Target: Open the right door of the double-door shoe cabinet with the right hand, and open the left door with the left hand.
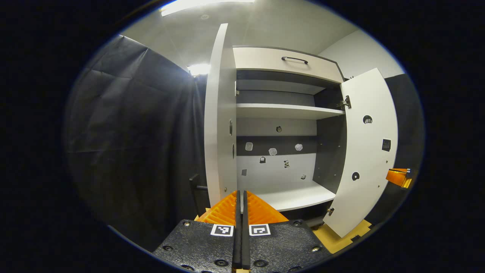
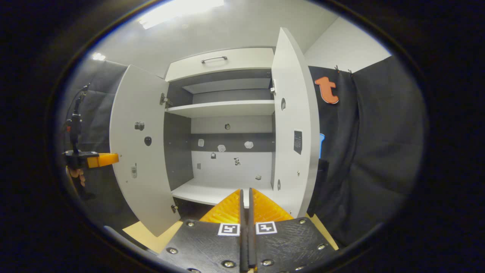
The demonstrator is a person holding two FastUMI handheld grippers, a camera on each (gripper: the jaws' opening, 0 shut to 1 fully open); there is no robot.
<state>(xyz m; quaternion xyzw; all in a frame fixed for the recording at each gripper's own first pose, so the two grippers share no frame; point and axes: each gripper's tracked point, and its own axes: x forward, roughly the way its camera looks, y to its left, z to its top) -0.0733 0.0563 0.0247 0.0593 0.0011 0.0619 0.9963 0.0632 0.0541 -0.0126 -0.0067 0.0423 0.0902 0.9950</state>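
The white shoe cabinet (image 1: pixel 288 110) has both doors swung wide open, showing a shelf and a bare bottom board. In the left gripper view the left door (image 1: pixel 219 113) stands edge-on just ahead and the right door (image 1: pixel 367 151) angles out at the right. My left gripper (image 1: pixel 241 192) is shut with nothing in it, a little short of the left door's lower edge. In the right gripper view the right door (image 2: pixel 295 121) stands close ahead and the left door (image 2: pixel 140 151) opens leftward. My right gripper (image 2: pixel 245 190) is shut and holds nothing.
A drawer with a dark handle (image 1: pixel 294 59) tops the cabinet. Black cloth (image 1: pixel 132 132) hangs left of it and black cloth (image 2: pixel 371 151) hangs right. A tan floor mat (image 1: pixel 341 239) lies under the doors. Beyond the left door a hand (image 2: pixel 77 174) holds the left gripper (image 2: pixel 93 159).
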